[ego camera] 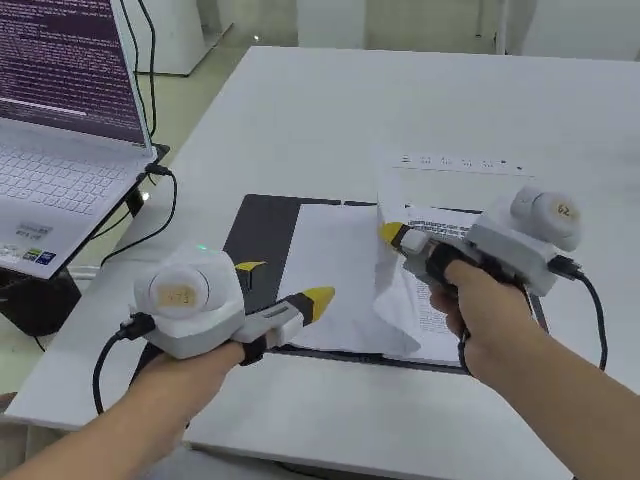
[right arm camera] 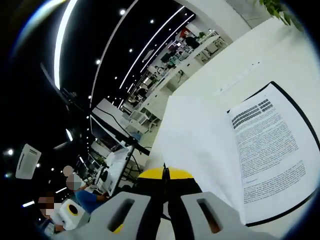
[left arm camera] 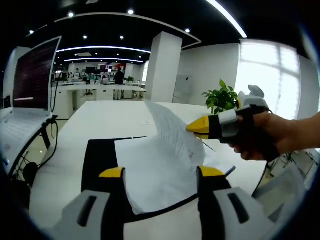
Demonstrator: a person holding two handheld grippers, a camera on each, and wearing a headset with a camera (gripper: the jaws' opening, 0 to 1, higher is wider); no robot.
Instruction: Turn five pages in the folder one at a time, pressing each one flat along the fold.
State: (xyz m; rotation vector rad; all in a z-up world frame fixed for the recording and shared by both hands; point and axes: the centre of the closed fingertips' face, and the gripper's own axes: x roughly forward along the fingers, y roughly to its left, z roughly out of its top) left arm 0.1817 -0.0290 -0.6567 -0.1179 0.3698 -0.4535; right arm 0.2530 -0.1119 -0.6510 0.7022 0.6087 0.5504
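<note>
White workbench (ego camera: 400, 100) carried the open folder (ego camera: 262, 225) at the near side. Right gripper (ego camera: 392, 233) pinched a page (ego camera: 345, 280), raised mid-turn; left gripper (ego camera: 285, 282) hovered, jaws spread. Next, probably: lay it left, press the fold.

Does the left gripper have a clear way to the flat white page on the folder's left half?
Probably yes: the left gripper hangs open by the flat page, nothing between; the right gripper holds the lifted page aside.

Black folder (ego camera: 262, 228) lying open and flat; blank white sheet (ego camera: 335, 280) flat at 9 o'clock of the fold, printed page (right arm camera: 270, 150) flat at 3 o'clock, raised page (left arm camera: 172, 132) curled, standing between them.
</note>
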